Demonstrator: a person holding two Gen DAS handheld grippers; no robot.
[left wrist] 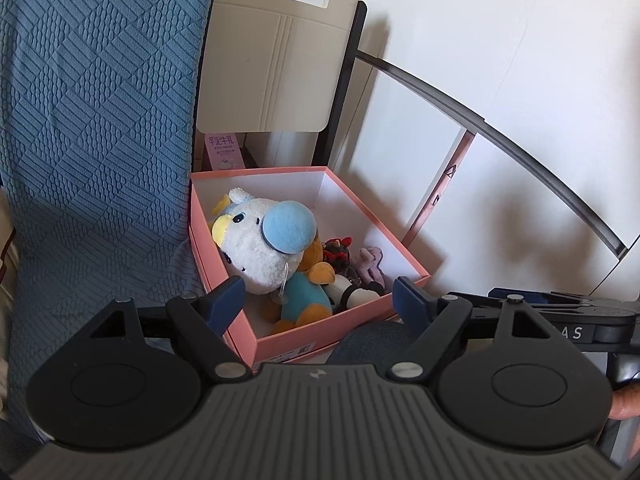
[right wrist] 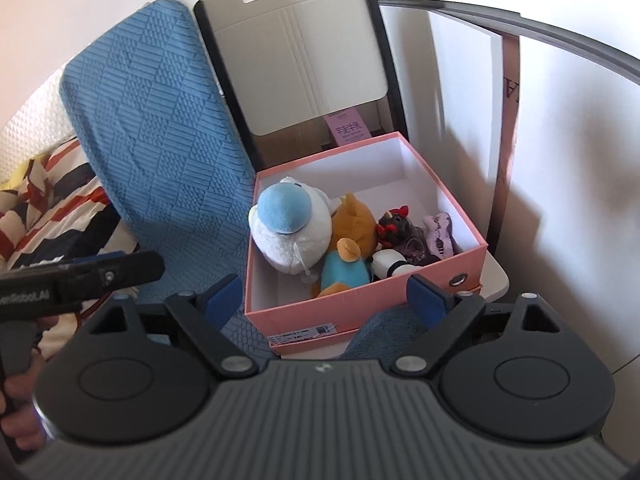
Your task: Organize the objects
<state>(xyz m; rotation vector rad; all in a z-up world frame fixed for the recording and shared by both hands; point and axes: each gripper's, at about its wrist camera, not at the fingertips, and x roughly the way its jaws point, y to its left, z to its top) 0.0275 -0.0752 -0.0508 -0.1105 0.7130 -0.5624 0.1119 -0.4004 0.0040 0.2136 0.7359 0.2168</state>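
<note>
A pink box (left wrist: pixel 280 344) (right wrist: pixel 304 312) stands open and holds several plush toys. A white plush with a blue snout (left wrist: pixel 264 240) (right wrist: pixel 288 224) lies at its left. A teal and orange plush (left wrist: pixel 306 300) (right wrist: pixel 344 268), a black-and-white toy (left wrist: pixel 356 294) (right wrist: pixel 394 264), a dark doll with red bows (left wrist: pixel 338 254) (right wrist: pixel 394 222) and a purple toy (left wrist: pixel 370 262) (right wrist: pixel 440 234) lie beside it. My left gripper (left wrist: pixel 318 300) is open and empty, held in front of the box. My right gripper (right wrist: pixel 326 300) is open and empty, also in front of the box.
A blue textured cushion (left wrist: pixel 100 140) (right wrist: pixel 160 140) leans left of the box. A beige chair back (left wrist: pixel 276 60) (right wrist: pixel 304 52) stands behind it. A white wall and panels (left wrist: pixel 500 100) are to the right. Striped bedding (right wrist: pixel 48 200) lies far left. The other gripper (left wrist: pixel 560 312) (right wrist: pixel 80 276) shows at each view's edge.
</note>
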